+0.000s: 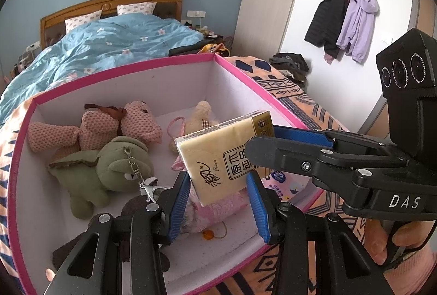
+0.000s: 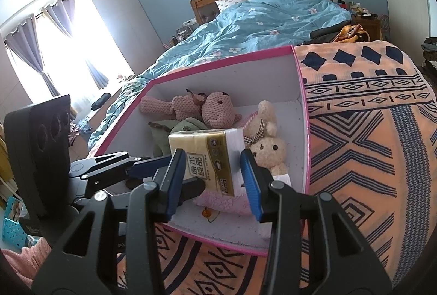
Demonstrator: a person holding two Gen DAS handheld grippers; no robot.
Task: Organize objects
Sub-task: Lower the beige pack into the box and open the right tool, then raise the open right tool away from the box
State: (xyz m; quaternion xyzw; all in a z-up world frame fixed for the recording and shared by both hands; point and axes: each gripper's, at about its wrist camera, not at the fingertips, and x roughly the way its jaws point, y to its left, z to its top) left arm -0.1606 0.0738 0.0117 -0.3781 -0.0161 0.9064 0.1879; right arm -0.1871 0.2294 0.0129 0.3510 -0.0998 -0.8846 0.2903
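Observation:
A yellow tissue pack [image 1: 218, 158] [image 2: 202, 155] hangs tilted over the pink-rimmed white box [image 1: 136, 67] [image 2: 218, 60]. My right gripper [image 2: 212, 154] [image 1: 260, 138] reaches in from the right in the left wrist view and is shut across the pack's upper end. My left gripper [image 1: 218, 176] [image 2: 185, 172] has its blue pads pressed on the pack's lower corner. Inside the box lie a pink knitted bear [image 1: 114, 125] [image 2: 204, 109], a green plush with a metal clip [image 1: 109, 169] [image 2: 180, 128], a cream rabbit [image 1: 200, 114] [image 2: 267, 147] and a pink fluffy item [image 1: 218, 210] [image 2: 224, 202].
The box sits on an orange patterned blanket [image 2: 368, 131] at the foot of a bed with a blue duvet [image 1: 109, 49]. A second, printed tissue pack [image 1: 284, 183] lies in the box's right corner. Coats [image 1: 347, 19] hang on the far wall. A person's hand [image 1: 382, 240] holds the right gripper.

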